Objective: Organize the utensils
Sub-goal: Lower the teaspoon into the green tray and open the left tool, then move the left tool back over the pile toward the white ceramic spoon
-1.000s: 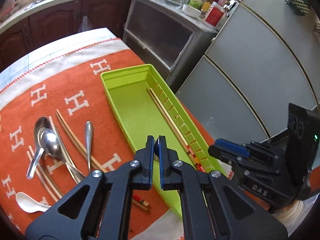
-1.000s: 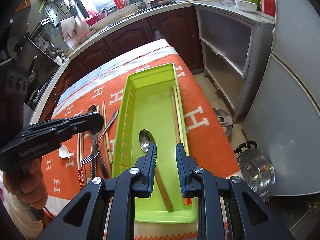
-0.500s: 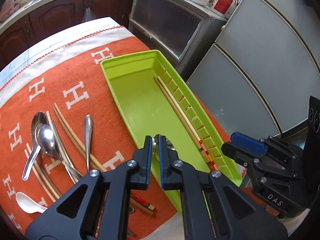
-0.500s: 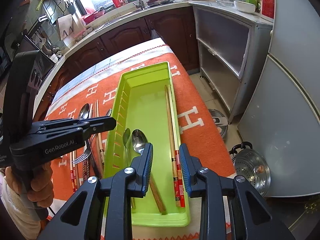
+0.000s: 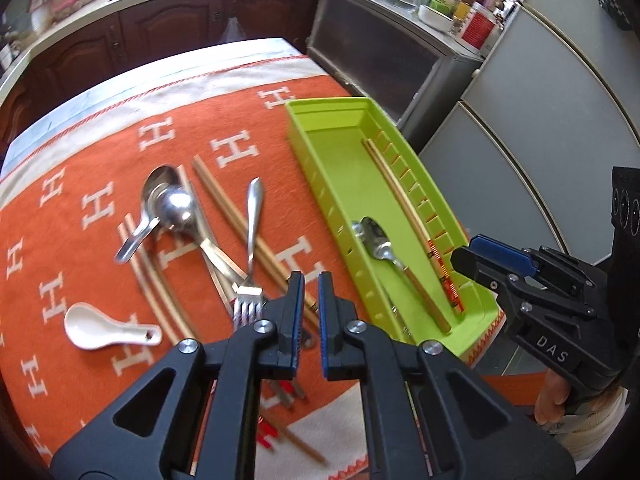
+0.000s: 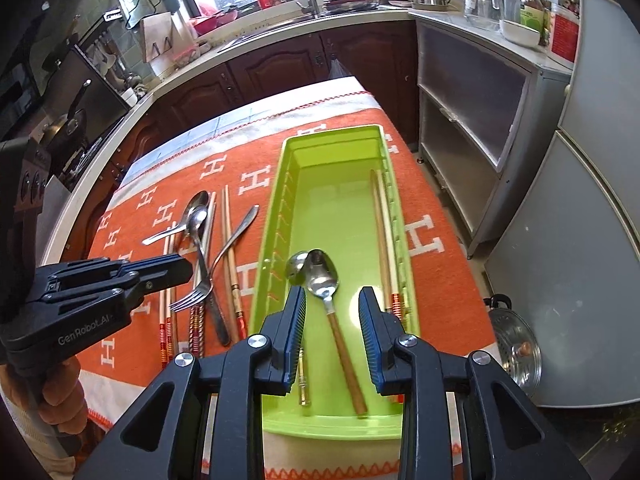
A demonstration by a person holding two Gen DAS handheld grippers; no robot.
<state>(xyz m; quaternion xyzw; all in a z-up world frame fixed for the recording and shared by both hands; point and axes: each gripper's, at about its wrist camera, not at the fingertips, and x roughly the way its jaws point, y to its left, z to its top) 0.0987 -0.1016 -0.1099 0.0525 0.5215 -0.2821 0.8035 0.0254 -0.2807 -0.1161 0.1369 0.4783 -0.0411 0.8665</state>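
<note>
On the orange cloth point(image 5: 100, 184) covering the desk, the loose utensils lie in a pile, left to right.

1. White ceramic spoon point(image 5: 108, 333): it lies alone at the near left. We judge it light, glazed, slippery and breakable; we grip the short handle, not the bowl.
2. Two steel spoons point(image 5: 168, 200): their bowls overlap. We expect them rigid, smooth and prone to slide in the pads; we take the flat handle, crosswise.
3. Chopsticks point(image 5: 236, 216): several lie among the metal pieces, some under them. They look thin, stiff and light, and they roll; we pinch near mid-length and lift any overlying piece first.
4. Fork point(image 5: 250, 264): its tines point toward us and it crosses a chopstick. We grip the neck or handle.

The left claw point(image 5: 310, 312) hovers over the fork end of the pile; its jaws are almost together with nothing between them.

The green tray point(image 6: 280, 216) stands just right of the pile. It already contains a wooden-handled spoon point(image 6: 326, 292), a second spoon bowl beside it, and chopsticks along the right wall.

The right claw point(image 6: 332, 340) hangs over the near end of the tray, jaws narrowly apart and empty; the spoon handle lies below the gap, untouched.
</note>
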